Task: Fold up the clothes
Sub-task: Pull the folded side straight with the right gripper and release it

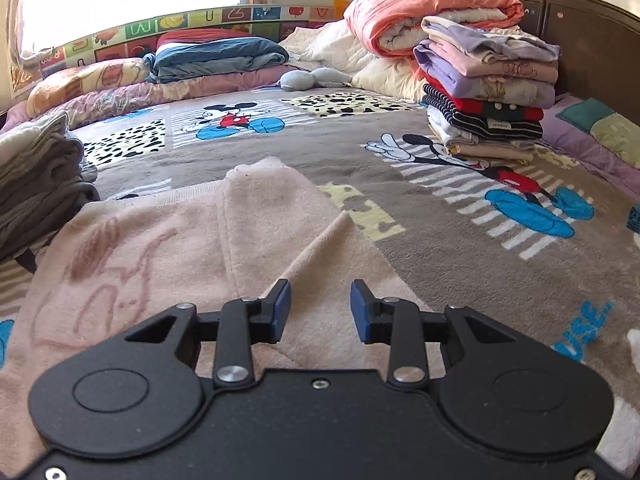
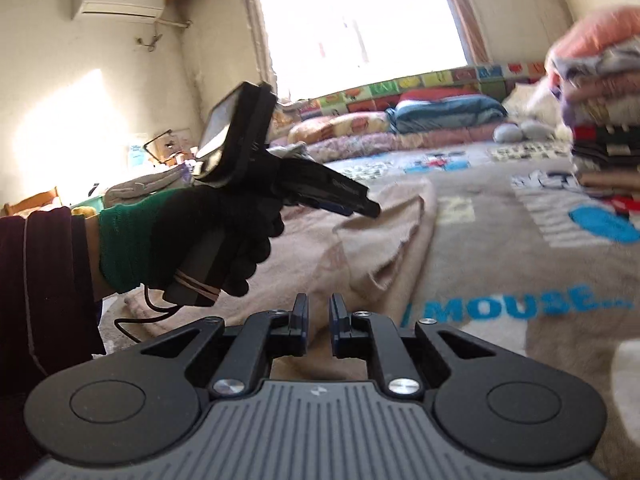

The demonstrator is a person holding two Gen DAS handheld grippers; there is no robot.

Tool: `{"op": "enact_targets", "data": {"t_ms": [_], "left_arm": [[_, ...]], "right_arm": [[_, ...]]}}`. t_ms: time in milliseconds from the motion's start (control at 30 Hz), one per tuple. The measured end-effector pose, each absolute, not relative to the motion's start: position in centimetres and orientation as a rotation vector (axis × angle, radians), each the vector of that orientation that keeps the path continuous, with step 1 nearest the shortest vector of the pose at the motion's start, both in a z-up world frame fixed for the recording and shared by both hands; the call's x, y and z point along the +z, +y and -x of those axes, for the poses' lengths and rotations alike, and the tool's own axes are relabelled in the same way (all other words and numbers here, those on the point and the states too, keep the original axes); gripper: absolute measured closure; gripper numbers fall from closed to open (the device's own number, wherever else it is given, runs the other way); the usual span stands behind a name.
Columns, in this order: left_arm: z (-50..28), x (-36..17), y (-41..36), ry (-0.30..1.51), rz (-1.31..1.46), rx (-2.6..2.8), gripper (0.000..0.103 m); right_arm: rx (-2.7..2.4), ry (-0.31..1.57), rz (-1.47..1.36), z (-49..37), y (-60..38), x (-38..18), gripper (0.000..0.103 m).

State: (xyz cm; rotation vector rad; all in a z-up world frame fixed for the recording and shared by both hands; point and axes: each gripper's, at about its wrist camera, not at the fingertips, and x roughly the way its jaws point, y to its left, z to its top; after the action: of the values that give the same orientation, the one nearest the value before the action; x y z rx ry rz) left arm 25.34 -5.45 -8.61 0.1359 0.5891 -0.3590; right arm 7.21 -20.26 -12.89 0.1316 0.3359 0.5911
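A pale pink garment with a faint drawing lies spread on the cartoon bedspread, with one flap folded over its middle. My left gripper hovers just above its near part, jaws open, with nothing between the blue pads. In the right wrist view the same garment lies rumpled ahead. A gloved hand holds the left gripper over its far edge. My right gripper is raised above the cloth. Its jaws are shut to a thin slit and nothing is pinched.
A tall stack of folded clothes stands at the back right near the dark headboard. Grey folded garments sit at the left. Rolled quilts and folded bedding line the far side under the window.
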Motion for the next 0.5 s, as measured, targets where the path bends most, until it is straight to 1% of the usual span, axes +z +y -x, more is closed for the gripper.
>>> {"op": "enact_targets", "data": {"t_ms": [100, 133, 167, 267, 500], "left_arm": [[-26.5, -9.5, -5.9, 0.617, -0.154, -0.348, 0.071], [-26.9, -9.9, -6.0, 0.629, -0.159, -0.344, 0.071], [-27.3, -10.2, -6.2, 0.64, -0.165, -0.339, 0.071], [-28.2, -10.9, -6.3, 0.66, -0.15, -0.338, 0.071], [-29.0, -11.2, -6.3, 0.701, -0.124, -0.317, 0.068]], "right_arm": [[0.606, 0.285, -0.006, -8.4, -18.0, -13.0, 0.089], [0.604, 0.285, 0.021, -8.9, -17.5, -13.1, 0.087], [0.591, 0.311, 0.027, -9.5, -17.3, -13.4, 0.083], [0.575, 0.45, -0.038, -11.7, -17.9, -15.0, 0.081], [0.602, 0.469, -0.129, -12.1, -18.9, -16.0, 0.081]]}}
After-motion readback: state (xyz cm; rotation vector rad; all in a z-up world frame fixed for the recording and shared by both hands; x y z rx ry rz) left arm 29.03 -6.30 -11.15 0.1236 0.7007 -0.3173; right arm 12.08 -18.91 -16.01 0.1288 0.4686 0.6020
